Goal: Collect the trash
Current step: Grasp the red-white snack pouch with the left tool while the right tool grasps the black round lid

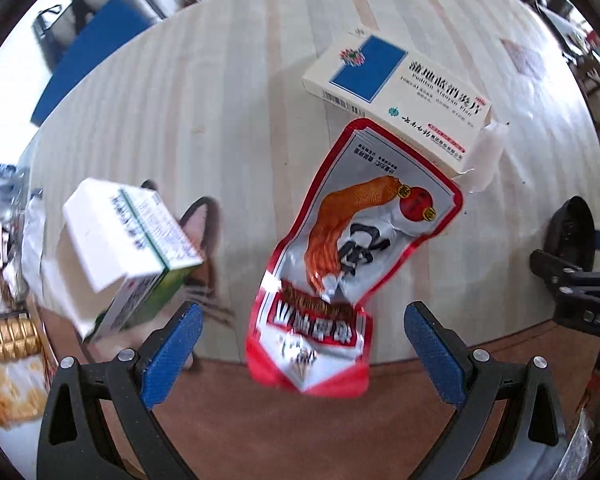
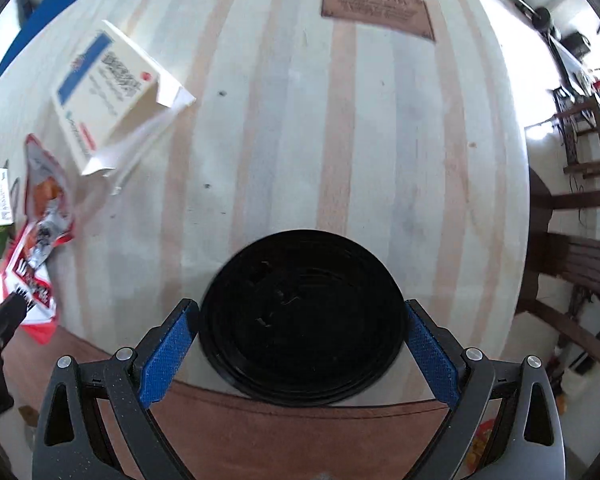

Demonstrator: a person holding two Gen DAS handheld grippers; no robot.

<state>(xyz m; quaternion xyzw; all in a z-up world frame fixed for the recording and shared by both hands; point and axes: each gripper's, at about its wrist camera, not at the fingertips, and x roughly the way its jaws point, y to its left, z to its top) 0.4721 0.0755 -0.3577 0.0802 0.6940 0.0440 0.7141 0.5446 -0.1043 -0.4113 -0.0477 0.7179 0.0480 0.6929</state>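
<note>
A red and silver snack wrapper lies on the striped table, its lower end over the near edge, between the fingers of my open left gripper; it also shows in the right wrist view. A cream and blue medicine box with an open flap lies behind it, also in the right wrist view. A white and green box stands tilted at the left edge. A black round lid lies at the near table edge between the fingers of my right gripper; the pads stand beside its rim.
The striped table has a brown printed label at the far side. A brown floor lies below the near edge. A food tray sits at the far left. Wooden furniture stands to the right.
</note>
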